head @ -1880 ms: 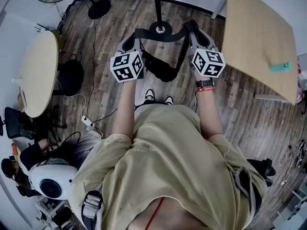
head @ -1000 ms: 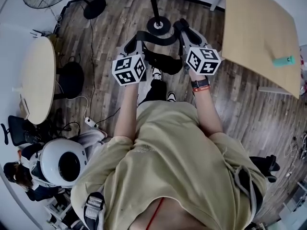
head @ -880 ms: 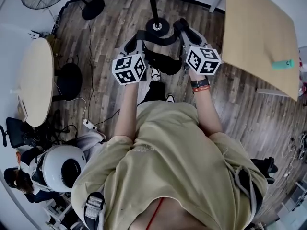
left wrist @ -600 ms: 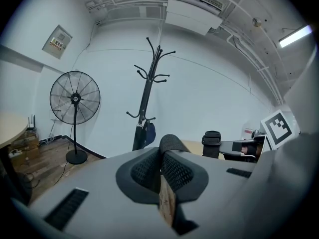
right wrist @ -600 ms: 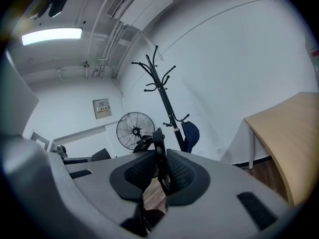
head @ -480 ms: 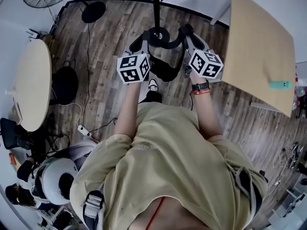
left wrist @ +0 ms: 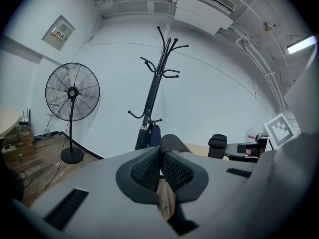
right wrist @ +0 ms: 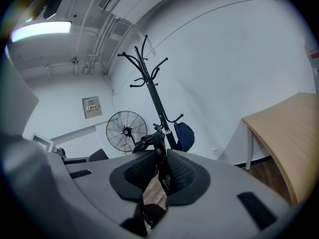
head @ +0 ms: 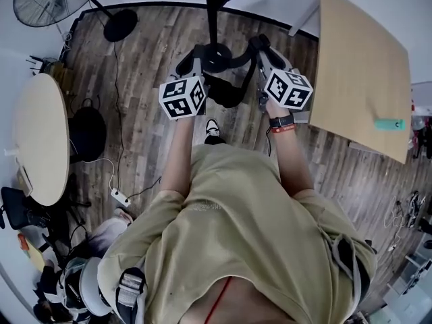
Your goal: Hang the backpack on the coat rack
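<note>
Left gripper (left wrist: 160,172) — jaws clamped on the backpack's padded mesh strap (left wrist: 172,142). Right gripper (right wrist: 160,176) — jaws pinched together on a thin black strap (right wrist: 158,156). In the head view the black backpack (head: 226,92) hangs between both tools at upper centre of the frame, just beside the foot of the coat rack (head: 211,12). The rack stands centre frame in both gripper views, with a dark blue bag (right wrist: 184,135) on a lower hook.

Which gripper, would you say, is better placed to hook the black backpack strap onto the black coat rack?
Probably left: the left gripper and right gripper both clamp the black backpack strap, but the black coat rack stands nearer the left.
</note>
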{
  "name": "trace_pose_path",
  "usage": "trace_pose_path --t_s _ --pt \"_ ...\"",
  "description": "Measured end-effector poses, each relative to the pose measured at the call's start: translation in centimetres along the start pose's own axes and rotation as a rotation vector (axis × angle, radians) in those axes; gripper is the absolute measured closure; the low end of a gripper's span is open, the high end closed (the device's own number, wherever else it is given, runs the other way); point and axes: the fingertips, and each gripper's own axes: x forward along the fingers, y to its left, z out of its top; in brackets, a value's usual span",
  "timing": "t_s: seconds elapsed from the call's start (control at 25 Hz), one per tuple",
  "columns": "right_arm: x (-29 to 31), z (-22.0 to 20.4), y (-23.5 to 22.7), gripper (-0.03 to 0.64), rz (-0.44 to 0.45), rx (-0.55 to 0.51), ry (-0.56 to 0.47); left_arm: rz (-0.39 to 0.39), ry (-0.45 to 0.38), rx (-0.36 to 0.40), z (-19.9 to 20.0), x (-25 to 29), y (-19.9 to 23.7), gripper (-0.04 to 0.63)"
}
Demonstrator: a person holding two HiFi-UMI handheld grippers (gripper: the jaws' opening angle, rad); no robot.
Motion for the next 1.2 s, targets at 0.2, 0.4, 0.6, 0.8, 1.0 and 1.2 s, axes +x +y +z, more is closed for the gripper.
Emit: trace_pose_path --t_s 0.2,0.4,0.6,0.8,1.0,1.2 --pt "2.6 0.9 -0.1 0.54 0.004 0.007 -0.017 -0.006 0.0 0.002 0.8 2.3 1.5 0.571" --pt "6.3 2.5 0.8 0.54 0.013 0.015 -0.033 -0.031 -0.014 0.008 3.0 5.0 3.5 0.571" --pt "10.1 3.4 1.5 0.538 0.012 0.019 -0.046 -0.053 -0.021 0.01 4.4 7.6 5.8 0.571" --pt "12.9 4.6 2.1 0.538 0.009 0.038 -0.052 -0.067 -0.025 0.001 6.4 9.1 7.6 0.571" --pt "15.7 7.0 2.9 0.538 0.038 0.036 -0.072 -0.055 -0.059 -0.001 9.4 10.5 9.3 0.571" --pt "18.3 7.9 2.7 0.538 0.095 0.029 -0.066 -0.032 -0.075 0.018 10.3 13.3 9.9 0.571"
